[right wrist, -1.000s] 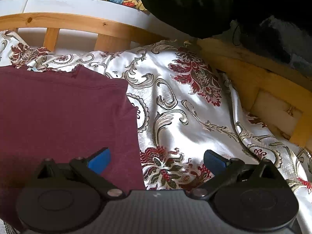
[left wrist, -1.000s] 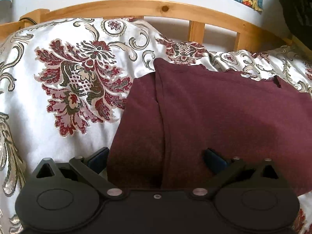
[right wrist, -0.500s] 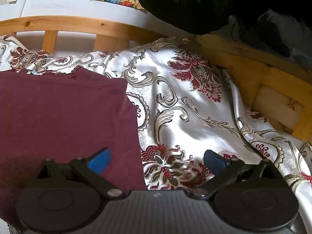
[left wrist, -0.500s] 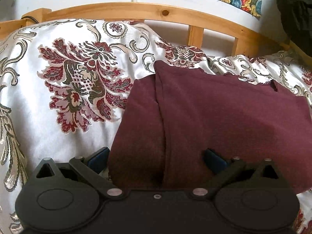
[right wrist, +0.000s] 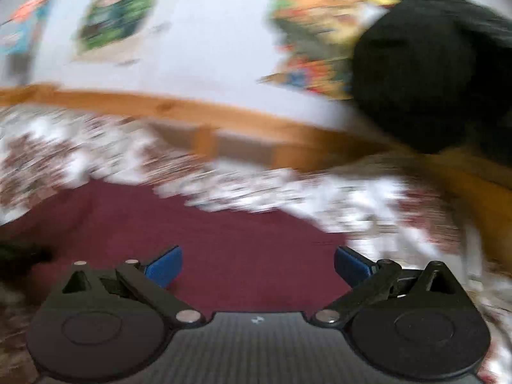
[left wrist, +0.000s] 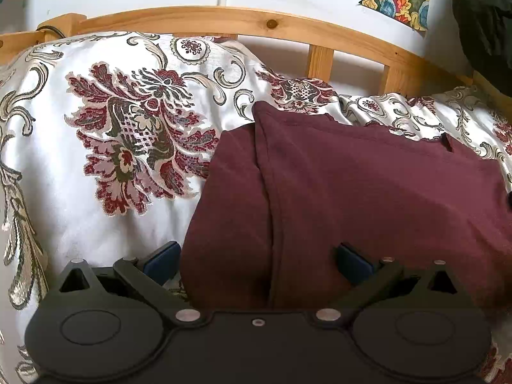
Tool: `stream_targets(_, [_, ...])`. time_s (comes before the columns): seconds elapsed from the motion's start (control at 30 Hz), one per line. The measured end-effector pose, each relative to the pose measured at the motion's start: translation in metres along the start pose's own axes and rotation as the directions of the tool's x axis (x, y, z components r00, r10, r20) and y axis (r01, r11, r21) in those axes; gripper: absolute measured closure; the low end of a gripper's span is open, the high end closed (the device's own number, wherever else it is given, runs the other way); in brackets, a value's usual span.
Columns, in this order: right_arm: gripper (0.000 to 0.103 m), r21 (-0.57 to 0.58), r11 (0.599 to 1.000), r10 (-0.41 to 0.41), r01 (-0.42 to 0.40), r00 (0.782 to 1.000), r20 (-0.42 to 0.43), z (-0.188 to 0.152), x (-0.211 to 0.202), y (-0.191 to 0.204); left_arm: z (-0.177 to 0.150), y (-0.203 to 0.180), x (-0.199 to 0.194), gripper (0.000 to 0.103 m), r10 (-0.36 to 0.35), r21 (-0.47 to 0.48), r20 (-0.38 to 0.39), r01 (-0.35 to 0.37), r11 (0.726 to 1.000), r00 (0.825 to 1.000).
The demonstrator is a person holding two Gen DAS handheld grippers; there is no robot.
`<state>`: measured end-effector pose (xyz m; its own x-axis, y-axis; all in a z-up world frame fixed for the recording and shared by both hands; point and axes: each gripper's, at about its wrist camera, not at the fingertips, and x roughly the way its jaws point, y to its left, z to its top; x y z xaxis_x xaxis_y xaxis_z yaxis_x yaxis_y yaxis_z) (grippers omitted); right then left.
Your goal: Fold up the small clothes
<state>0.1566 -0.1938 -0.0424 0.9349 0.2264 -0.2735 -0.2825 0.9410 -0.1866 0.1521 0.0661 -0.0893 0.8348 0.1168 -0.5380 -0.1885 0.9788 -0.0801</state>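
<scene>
Two claws spread wide, nothing gripped | left claw point(left wrist: 257, 257) kept at maroon garment point(left wrist: 352, 192) near edge, garment lying part-folded on floral bedspread point(left wrist: 96, 192) | right claw point(right wrist: 257, 260) swung over garment, view blurred | next fold judged imminent.

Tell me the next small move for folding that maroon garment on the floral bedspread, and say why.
Probably ease the left gripper down and close it on the near edge of the maroon knit garment. Its jaws stand open astride that edge, where one folded flap already overlaps. The right gripper is also open, but its view is too motion-blurred to place.
</scene>
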Motion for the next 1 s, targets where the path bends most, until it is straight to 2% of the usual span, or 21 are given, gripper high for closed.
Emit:
stream_targets(0.13, [0.0,-0.06,0.997,0.038,-0.039,0.999,-0.029,-0.003,0.012,0.023,0.0,0.0,0.0,0.001,0.0,0.0,0.001,0.0,1.0,1.0])
stream_targets(0.23, [0.0,-0.081,0.995,0.05,-0.062,0.988,-0.146,-0.019,0.026,0.032,0.0,0.0,0.0,0.001,0.001,0.002,0.002,-0.001,1.0,1.0])
stream_targets(0.3, [0.0,-0.056,0.995,0.076,-0.088,0.981,-0.18,-0.024,0.033,0.031,0.0,0.0,0.0,0.001,0.003,0.006,0.002,-0.003,1.0,1.0])
stream_targets(0.5, [0.0,0.079,0.985,0.167,-0.154,0.964,-0.207,-0.029,0.043,0.011,0.0,-0.001,0.0,0.001,0.006,0.008,0.003,-0.006,1.0,1.0])
stream_targets(0.8, [0.0,0.102,0.981,0.183,-0.165,0.961,-0.208,-0.028,0.044,0.005,0.0,0.0,0.0,0.001,0.001,0.005,0.003,-0.001,1.0,1.0])
stream_targets(1.0, [0.0,0.123,0.977,0.197,-0.174,0.958,-0.21,-0.029,0.045,0.001,0.016,0.012,0.006,0.001,-0.085,0.029,-0.069,0.088,0.996,0.994])
